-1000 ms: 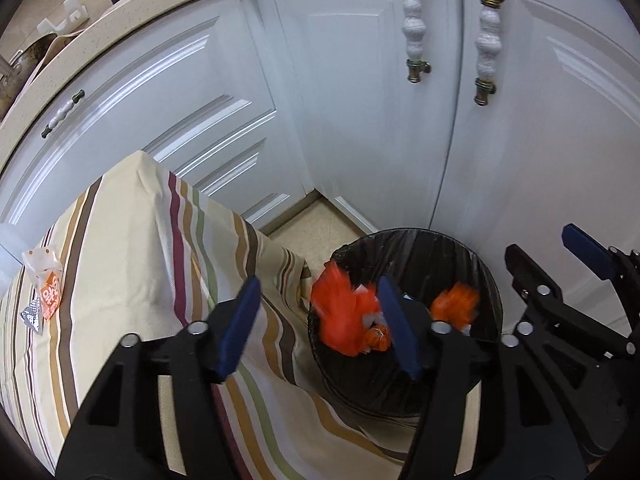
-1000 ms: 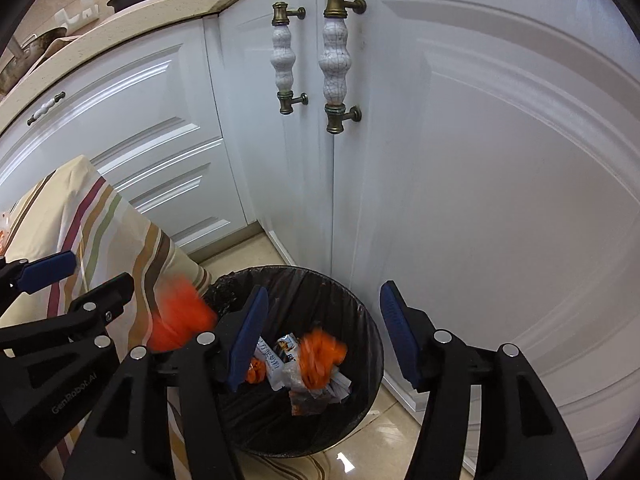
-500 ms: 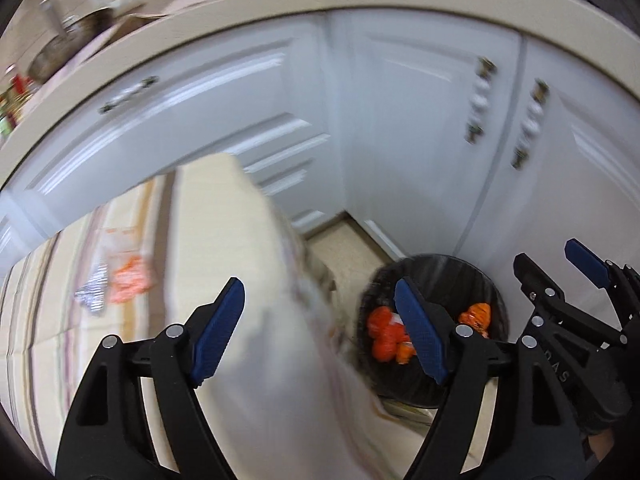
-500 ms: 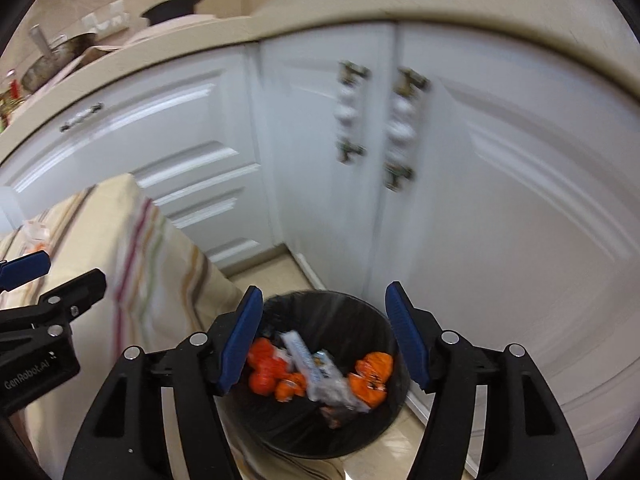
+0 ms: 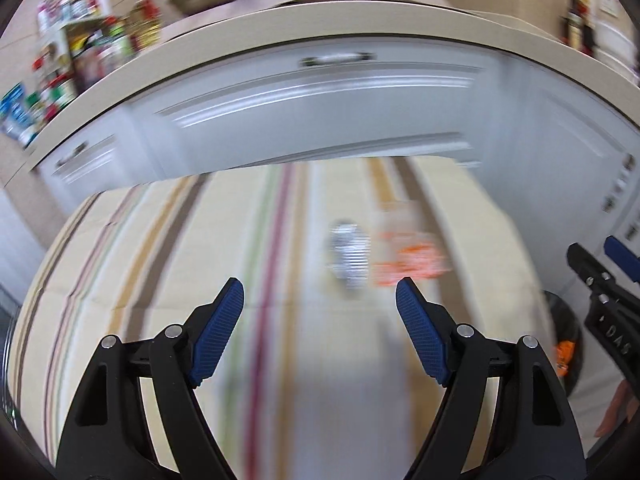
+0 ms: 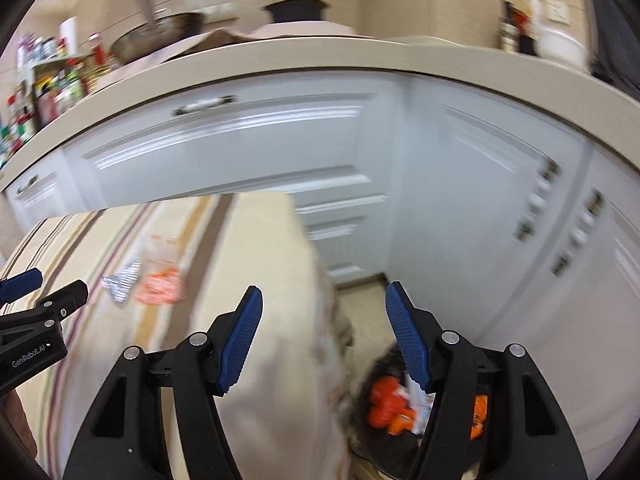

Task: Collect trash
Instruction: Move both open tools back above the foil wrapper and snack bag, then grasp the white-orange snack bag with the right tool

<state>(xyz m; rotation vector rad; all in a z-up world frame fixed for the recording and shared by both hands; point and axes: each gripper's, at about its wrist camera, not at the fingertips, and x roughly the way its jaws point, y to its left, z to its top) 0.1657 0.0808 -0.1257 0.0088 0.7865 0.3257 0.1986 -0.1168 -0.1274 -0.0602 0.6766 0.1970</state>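
While both the left gripper [image 5: 320,312] and right gripper [image 6: 324,320] gape empty, the orange wrapper [image 5: 408,256] and foil scrap [image 5: 349,250] on the striped tablecloth [image 5: 180,240] look featherlight, crinkly, best pinched at a raised edge.

Legible text | "GenRobot.AI", white print on the black body of the left gripper [image 6: 24,284], left of the right gripper's fingers | partial "DAS" on the black body of the right gripper [image 5: 600,256], right of the left gripper's fingers | wrapper print blurred, unreadable
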